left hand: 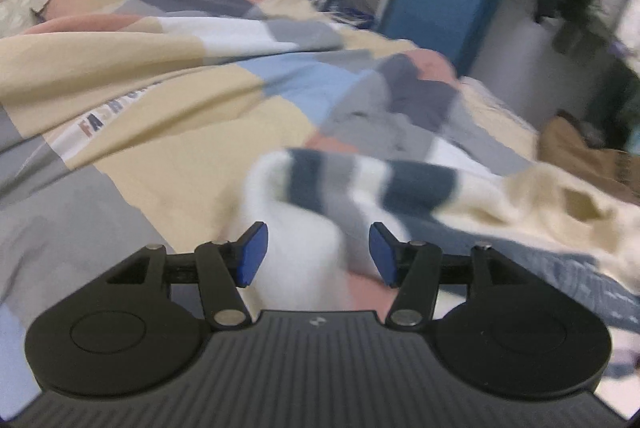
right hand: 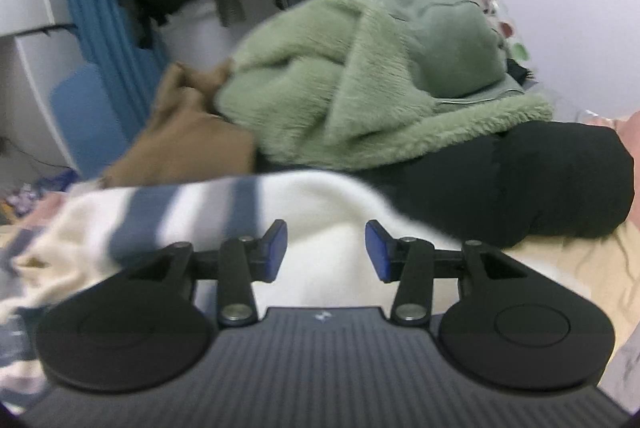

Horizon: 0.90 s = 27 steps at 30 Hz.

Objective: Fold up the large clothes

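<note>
Two tools, both spread wide and gripping nothing: left tool [left hand: 318, 254] and right tool [right hand: 326, 252] each straddle the white-and-navy striped sweater [right hand: 320, 212] on the bed [left hand: 168, 164], probably stretched lengthwise between them; blur obscures it.

Left gripper [left hand: 318, 254]: level, pointing forward; blue pads [left hand: 253, 254] spread wide apart, jaws parted, nothing clamped between them.
Right gripper [right hand: 326, 252]: level, pointing forward; blue pads [right hand: 276, 251] likewise spread wide, jaws parted, nothing clamped.
</note>
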Available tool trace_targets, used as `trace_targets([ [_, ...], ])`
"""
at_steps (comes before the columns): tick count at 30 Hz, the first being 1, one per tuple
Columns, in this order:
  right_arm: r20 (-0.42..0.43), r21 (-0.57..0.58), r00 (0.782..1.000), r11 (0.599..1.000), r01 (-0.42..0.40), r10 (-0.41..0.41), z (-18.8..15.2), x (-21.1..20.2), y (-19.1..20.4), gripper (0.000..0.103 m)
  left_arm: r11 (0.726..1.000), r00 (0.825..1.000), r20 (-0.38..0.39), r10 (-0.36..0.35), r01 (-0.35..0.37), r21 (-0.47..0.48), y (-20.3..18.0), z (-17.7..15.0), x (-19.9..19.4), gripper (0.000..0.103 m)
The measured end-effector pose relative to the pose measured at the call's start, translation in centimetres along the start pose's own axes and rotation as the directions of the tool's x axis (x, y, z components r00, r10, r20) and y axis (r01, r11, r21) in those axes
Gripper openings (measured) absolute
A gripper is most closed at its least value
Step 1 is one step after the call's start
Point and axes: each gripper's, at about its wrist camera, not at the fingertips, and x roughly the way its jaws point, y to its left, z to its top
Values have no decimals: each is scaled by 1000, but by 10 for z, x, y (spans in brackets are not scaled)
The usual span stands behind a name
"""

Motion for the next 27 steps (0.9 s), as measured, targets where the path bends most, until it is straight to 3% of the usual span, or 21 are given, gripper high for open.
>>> trace_targets([
  [8, -63, -26, 990, 992, -125, 124, -22, -73, 47, 47, 987, 984, -73, -162, 163, 6, -54, -53, -62, 62],
  [14, -201, 64, 949, 970, -234, 243, -60, -108, 80, 47, 968, 953, -174, -248, 249, -16, -83, -108, -89, 62],
  [18, -299, 107, 916, 963, -246, 267, -99, -115, 93, 47, 968, 943, -230, -241, 251, 11, -94, -143, -92, 62],
  [21, -366, 141, 886, 958, -249, 284, -131, -108, 93, 66, 972, 938, -262, -227, 233, -11, -90, -161, -86, 62],
  [24, -432, 159, 859, 960, -230, 277, -156, -98, 92, 65, 977, 937, -277, -213, 206, -54, -77, -168, -80, 67],
  [27, -451, 246, 837, 944, -219, 311, -171, -92, 85, 65, 974, 932, -294, -213, 178, -141, -59, -174, -74, 74],
])
